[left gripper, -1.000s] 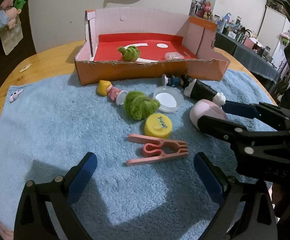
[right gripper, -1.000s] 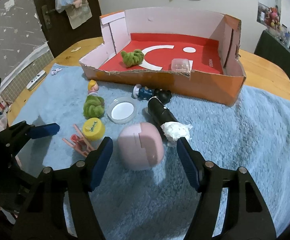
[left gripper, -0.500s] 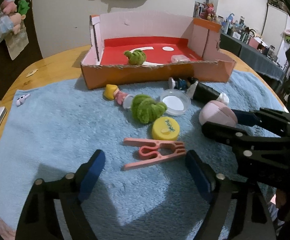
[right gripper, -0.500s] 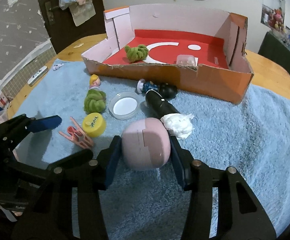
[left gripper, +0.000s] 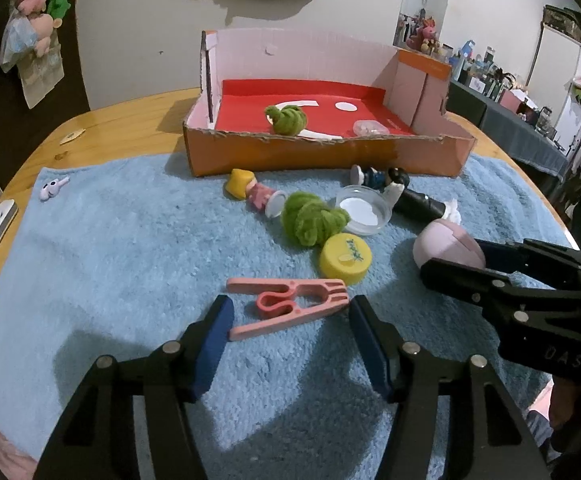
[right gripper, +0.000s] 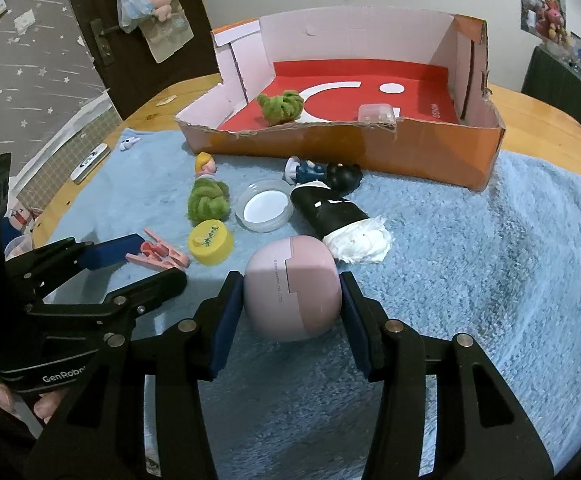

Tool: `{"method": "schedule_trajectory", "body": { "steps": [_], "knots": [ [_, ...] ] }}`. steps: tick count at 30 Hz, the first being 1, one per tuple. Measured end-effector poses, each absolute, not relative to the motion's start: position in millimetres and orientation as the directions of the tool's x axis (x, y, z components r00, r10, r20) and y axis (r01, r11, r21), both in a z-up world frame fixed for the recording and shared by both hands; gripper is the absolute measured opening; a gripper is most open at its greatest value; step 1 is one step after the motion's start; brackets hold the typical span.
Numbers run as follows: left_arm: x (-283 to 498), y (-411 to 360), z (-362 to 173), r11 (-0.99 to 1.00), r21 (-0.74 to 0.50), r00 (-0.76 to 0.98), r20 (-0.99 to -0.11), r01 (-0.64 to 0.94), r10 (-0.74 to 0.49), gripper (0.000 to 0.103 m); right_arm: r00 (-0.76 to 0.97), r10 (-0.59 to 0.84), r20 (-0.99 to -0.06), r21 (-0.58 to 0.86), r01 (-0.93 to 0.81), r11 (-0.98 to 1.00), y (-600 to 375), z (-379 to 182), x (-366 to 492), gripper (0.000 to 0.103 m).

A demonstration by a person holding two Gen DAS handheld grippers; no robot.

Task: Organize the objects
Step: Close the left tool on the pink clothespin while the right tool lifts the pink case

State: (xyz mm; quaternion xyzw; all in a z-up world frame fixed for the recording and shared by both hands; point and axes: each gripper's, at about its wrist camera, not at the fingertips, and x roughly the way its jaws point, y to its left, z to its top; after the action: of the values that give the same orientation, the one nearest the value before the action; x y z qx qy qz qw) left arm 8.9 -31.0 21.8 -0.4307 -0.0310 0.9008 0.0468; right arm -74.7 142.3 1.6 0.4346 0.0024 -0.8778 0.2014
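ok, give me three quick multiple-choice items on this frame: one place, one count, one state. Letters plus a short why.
1. Where does the clear lidded plastic container lie?
A. on the blue towel
B. inside the orange cardboard box
C. on bare wood

2. How many green fuzzy yarn bundles are in view?
A. one
B. two
C. three

3. What is the right gripper doing?
A. open over the towel
B. shut on the pink egg-shaped capsule
C. shut on the yellow cap

Key:
1 B: the clear lidded plastic container sits on the red floor of the orange cardboard box.
2 B: one green fuzzy yarn bundle is in the box, another green bundle lies on the blue towel.
3 B: the right gripper has both pads against the sides of the pink egg-shaped capsule.
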Motion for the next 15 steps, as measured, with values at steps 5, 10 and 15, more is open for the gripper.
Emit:
{"method": "schedule_trajectory", "body": {
  "steps": [5,10,15],
  "knots": [
    [10.0,-35.5,23.4,-0.993,-0.111,-0.625,-0.772,-0.045,0.115,0.062,-0.542,-0.369,-0.755,0.186,0.363,-0.913,140.9,5.6,-72.1,0.046],
    [13.1,-37.0,26.1,-0.992,-0.12,-0.63,-0.768,-0.041,0.119,0.062,-0.546,-0.38,-0.747,0.193,0.37,-0.909,139.3,9.5,-68.7,0.046],
    [13.7,-39.5,30.7,-0.991,-0.129,-0.642,-0.757,-0.038,0.123,0.062,-0.55,-0.389,-0.739,0.202,0.371,-0.907,140.3,12.1,-65.4,0.046]
  ]
}}
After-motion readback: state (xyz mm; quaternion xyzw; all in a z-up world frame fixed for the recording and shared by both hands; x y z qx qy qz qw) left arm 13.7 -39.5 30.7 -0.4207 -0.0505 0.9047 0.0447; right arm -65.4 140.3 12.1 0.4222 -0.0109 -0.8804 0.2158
